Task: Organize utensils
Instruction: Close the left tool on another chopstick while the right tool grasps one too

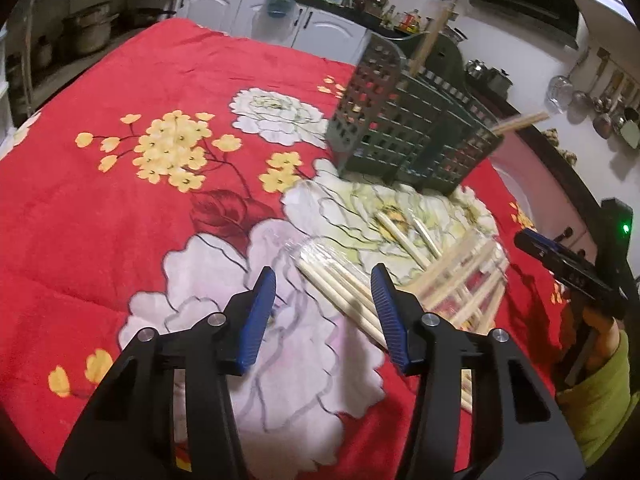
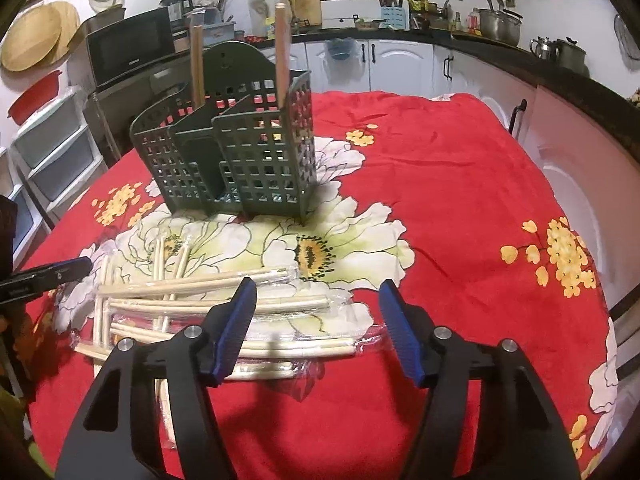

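Several pairs of pale wooden chopsticks (image 2: 192,304) in clear plastic wrap lie criss-crossed on the cloth, in front of a dark green slotted utensil caddy (image 2: 236,152). Two bare sticks (image 2: 282,48) stand upright in the caddy. My right gripper (image 2: 318,292) is open just above the near end of the pile, with wrapped sticks below the gap between its jaws. In the left wrist view the left gripper (image 1: 324,280) is open, and a wrapped pair (image 1: 340,292) runs between its blue pads without being pressed. The caddy (image 1: 408,132) stands beyond it.
A red flowered cloth (image 2: 440,184) covers the table. A finger of the right gripper (image 1: 532,242) and a yellow-green sleeve (image 1: 596,400) show at the right of the left wrist view. White cabinets (image 2: 400,64), a counter and a microwave (image 2: 128,46) ring the table.
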Available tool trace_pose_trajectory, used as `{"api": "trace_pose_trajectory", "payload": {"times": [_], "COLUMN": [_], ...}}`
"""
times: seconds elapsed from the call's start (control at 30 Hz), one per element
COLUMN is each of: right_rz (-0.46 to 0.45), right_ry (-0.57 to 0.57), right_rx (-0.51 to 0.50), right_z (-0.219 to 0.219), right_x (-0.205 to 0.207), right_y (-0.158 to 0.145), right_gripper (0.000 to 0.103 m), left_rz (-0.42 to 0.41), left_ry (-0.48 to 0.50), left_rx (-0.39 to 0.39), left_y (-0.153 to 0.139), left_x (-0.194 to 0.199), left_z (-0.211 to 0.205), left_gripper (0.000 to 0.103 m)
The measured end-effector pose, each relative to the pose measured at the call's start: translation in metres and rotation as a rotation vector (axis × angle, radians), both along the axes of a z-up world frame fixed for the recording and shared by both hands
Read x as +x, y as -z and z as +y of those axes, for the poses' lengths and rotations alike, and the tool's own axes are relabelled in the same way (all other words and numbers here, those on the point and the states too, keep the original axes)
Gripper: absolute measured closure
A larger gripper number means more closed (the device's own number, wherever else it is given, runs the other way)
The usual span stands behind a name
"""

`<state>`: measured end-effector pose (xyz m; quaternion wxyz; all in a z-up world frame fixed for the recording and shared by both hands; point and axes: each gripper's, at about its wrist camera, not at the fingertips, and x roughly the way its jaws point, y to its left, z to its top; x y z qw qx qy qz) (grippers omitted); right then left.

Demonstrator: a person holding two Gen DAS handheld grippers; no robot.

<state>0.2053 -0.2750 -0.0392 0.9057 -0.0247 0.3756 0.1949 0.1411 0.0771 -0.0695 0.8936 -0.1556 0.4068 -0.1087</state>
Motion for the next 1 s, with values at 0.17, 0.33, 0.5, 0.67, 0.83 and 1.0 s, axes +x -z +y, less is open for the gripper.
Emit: {"api": "trace_pose_trajectory", "payload": {"times": [0.17, 0.33, 0.5, 0.67, 0.83, 1.0], "right_rz": [0.01, 0.005, 0.025, 0.074, 0.109, 0.164], "right_ry": [-0.003, -0.001, -0.012, -0.037, -0.017, -0.007], "right_rx": [0.009, 0.001, -0.004, 0.007, 0.014, 0.076], "right_z": [-0.001, -0.002, -0.003, 0.001, -0.002, -0.009], "right_x": [0.005, 0.008, 0.012, 0.017, 0.021, 0.031], "right_y": [0.001, -0.001, 0.002, 0.011, 0.02, 0.032], "right_gripper": [0.045, 0.046, 0.054, 0.06, 0.06, 0.065], "left_rz": [0.037, 0.042, 0.032, 0.009, -0.002, -0.018], "left_ry": [-0.036, -0.055, -0.046, -0.048, -0.063, -0.094], "left_rx": [-0.078, -0.139, -0.148, -0.159, -0.142, -0.13], "left_y": [0.007, 0.016, 0.016, 0.013, 0.01, 0.005], "left_x": [0.022, 0.031, 0.03, 0.026, 0.021, 0.014], "left_z": [0.016, 0.025, 0.027, 0.032, 0.037, 0.046], "left_gripper": [0.066, 0.08, 0.097, 0.1, 0.1, 0.1]}}
